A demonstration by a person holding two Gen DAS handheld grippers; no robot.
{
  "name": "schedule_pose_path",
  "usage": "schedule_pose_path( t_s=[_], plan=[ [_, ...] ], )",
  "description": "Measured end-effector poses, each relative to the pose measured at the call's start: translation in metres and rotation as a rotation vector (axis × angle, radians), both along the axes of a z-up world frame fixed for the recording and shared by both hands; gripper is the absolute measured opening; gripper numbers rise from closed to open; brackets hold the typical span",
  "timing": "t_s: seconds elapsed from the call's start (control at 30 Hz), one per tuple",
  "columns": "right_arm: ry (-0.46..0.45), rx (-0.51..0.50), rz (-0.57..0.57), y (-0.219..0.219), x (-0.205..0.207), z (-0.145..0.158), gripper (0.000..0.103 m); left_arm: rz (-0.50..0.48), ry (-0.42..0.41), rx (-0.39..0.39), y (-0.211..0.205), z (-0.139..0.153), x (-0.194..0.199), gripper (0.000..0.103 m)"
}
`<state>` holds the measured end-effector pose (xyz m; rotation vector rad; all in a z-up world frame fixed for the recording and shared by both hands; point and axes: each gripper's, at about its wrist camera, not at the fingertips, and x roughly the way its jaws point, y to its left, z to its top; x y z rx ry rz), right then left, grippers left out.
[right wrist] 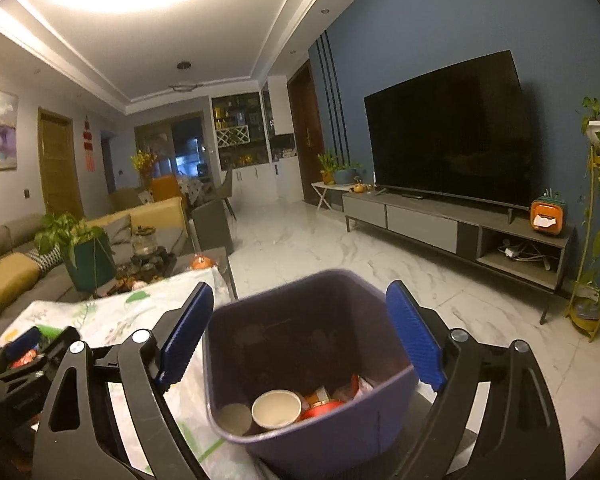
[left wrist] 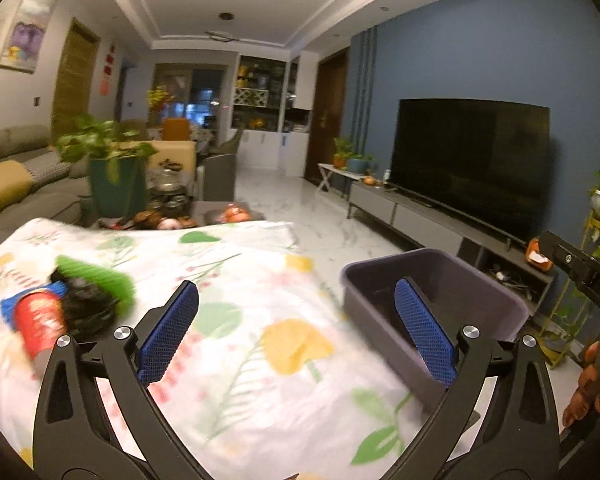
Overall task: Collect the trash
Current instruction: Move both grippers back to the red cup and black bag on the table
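A dark purple bin (left wrist: 452, 304) stands at the right edge of the floral tablecloth (left wrist: 240, 340). In the right wrist view the bin (right wrist: 292, 344) holds a paper cup (right wrist: 277, 408), a red piece (right wrist: 322, 409) and other scraps. My right gripper (right wrist: 302, 336) is open, its blue pads on either side of the bin's rim without touching. My left gripper (left wrist: 300, 332) is open over the cloth and holds nothing. Left of it lie a red can (left wrist: 42, 322), a black crumpled bag (left wrist: 86, 306), a green wrapper (left wrist: 100, 276) and a blue piece (left wrist: 10, 306).
A potted plant (left wrist: 114, 176) and a cluttered tea tray (left wrist: 168, 200) stand beyond the cloth. A sofa (left wrist: 16, 184) runs along the left. A TV (left wrist: 470, 160) on a low cabinet (left wrist: 428, 220) fills the right wall, with marble floor (left wrist: 300, 208) between. A hand (left wrist: 592, 376) shows at far right.
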<state>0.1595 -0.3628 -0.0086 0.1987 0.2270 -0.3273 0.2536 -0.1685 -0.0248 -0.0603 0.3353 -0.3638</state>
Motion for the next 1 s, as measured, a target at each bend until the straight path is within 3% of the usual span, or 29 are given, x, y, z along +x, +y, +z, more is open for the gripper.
schedule_pose_path(
  t_s=[0.17,0.43,1.0],
  plan=[
    [0.038,-0.049,-0.014,0.025,-0.006,-0.004,0.085,0.089,0.024,0.004,0.034,-0.006,-0.022,0.097],
    [0.045,-0.064,0.068,0.068,-0.014,-0.006,0.085,0.209,0.012,0.021,0.09,-0.005,-0.053,0.097],
    [0.043,-0.09,0.178,0.14,-0.004,0.002,0.085,0.331,0.029,-0.027,0.172,-0.003,-0.074,0.097]
  ],
)
